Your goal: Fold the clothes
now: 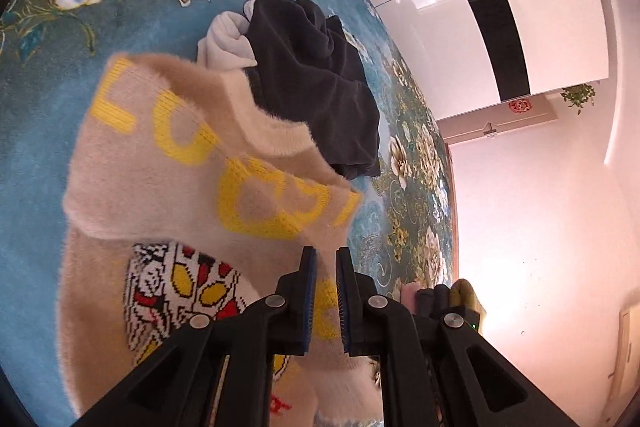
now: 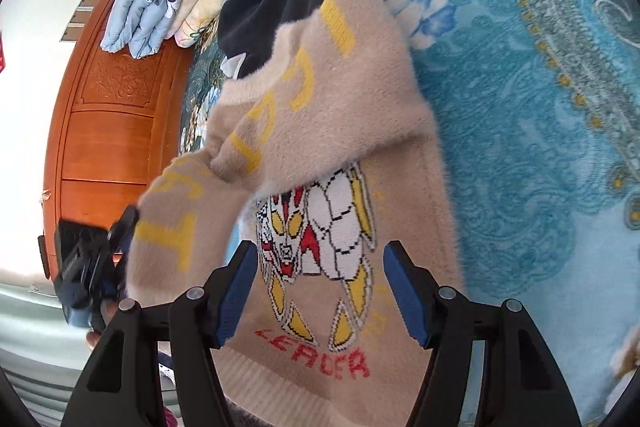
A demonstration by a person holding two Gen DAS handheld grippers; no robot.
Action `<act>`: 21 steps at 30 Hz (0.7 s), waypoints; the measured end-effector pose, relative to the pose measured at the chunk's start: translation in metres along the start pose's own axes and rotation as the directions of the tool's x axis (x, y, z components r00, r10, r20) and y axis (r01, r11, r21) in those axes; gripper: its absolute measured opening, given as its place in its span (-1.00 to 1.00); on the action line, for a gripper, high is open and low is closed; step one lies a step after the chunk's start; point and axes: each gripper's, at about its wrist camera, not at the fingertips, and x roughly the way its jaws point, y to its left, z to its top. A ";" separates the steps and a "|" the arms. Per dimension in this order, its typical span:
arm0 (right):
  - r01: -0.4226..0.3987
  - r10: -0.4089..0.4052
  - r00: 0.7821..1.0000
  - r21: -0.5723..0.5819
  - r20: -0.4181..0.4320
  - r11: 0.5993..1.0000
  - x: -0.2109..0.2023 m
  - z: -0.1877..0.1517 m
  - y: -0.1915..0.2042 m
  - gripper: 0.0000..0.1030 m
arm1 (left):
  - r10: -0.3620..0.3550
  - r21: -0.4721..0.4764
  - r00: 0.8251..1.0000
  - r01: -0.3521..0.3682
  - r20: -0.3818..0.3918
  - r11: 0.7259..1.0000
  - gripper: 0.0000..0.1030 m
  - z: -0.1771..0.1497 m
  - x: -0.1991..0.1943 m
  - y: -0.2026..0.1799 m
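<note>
The left gripper pinched the beige sweater's sleeve, lifting it over the body on the blue floral bedspread, while the right gripper hovered spread wide above it.

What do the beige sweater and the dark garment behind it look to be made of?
The beige sweater looks like a fuzzy, mohair-like knit: fine hairs stand off its edges and the picture is knitted in. The dark garment seems a matte, soft fleece or brushed cotton, though its weave is unclear.
</note>
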 end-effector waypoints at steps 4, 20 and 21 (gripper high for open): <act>0.030 -0.030 0.999 0.005 0.013 1.000 -0.012 -0.003 -0.013 0.29 | 0.021 -0.058 0.999 -0.022 -0.031 0.998 -0.63 0.010 0.038 -0.003; 0.140 -0.120 0.974 -0.094 0.190 0.986 -0.001 0.041 -0.002 0.29 | 0.168 -0.170 0.965 -0.135 0.199 0.976 0.01 -0.047 -0.095 0.061; 0.141 -0.118 0.974 -0.110 0.194 0.984 0.002 0.047 0.002 0.29 | 0.169 -0.201 0.960 -0.125 0.222 0.972 0.02 -0.054 -0.105 0.071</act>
